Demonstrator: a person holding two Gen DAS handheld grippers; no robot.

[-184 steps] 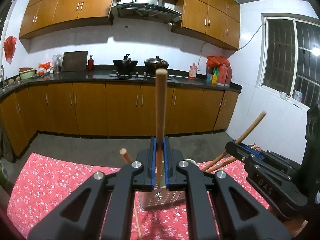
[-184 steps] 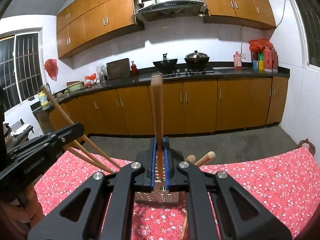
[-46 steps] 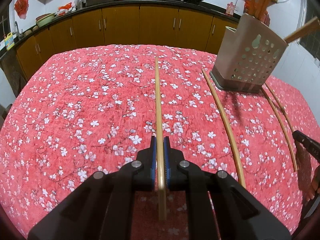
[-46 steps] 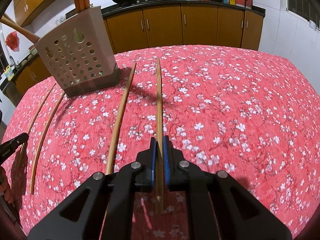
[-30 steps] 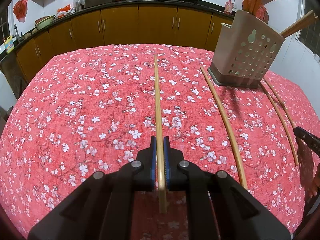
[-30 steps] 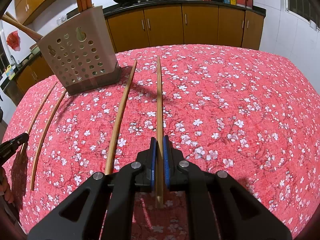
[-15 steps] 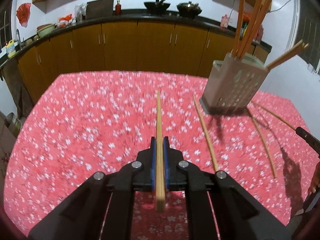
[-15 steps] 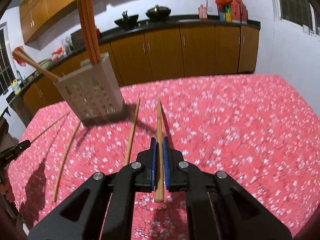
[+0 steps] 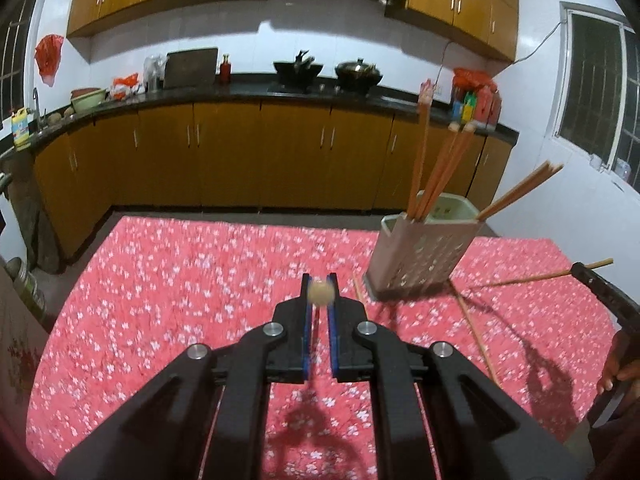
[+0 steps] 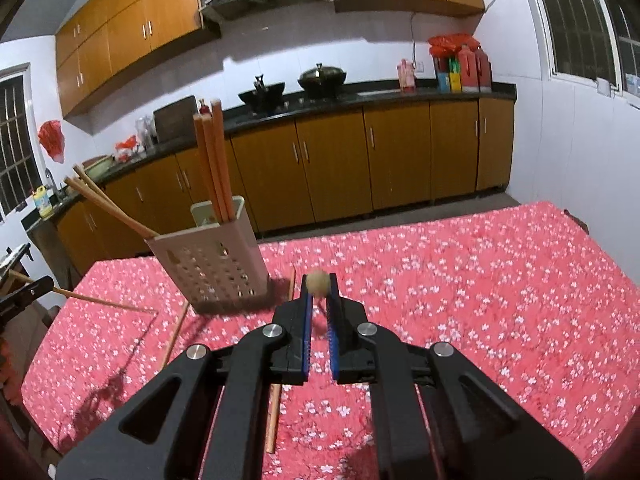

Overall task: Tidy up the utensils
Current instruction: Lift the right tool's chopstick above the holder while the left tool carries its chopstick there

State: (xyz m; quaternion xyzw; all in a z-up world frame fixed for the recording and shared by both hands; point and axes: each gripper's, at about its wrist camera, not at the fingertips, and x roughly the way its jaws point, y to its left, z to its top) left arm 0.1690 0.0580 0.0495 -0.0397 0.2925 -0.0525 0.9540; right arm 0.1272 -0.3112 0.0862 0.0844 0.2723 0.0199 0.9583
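Wooden kitchen cabinets (image 9: 224, 160) are lining the back wall behind a table under a red floral cloth (image 9: 180, 280). Near the cloth's far edge a perforated utensil holder (image 9: 420, 256) is standing with several chopsticks leaning in it (image 10: 214, 164), while loose chopsticks are lying on the cloth beside it (image 10: 174, 338). Left gripper (image 9: 319, 300) is clamping one chopstick (image 9: 320, 293) end-on above the cloth; right gripper (image 10: 319, 300) is pinching another chopstick (image 10: 318, 282) likewise.

Dim indoor light; hard shadows on cloth (image 9: 168, 280); motion blur; fisheye edges bowed.
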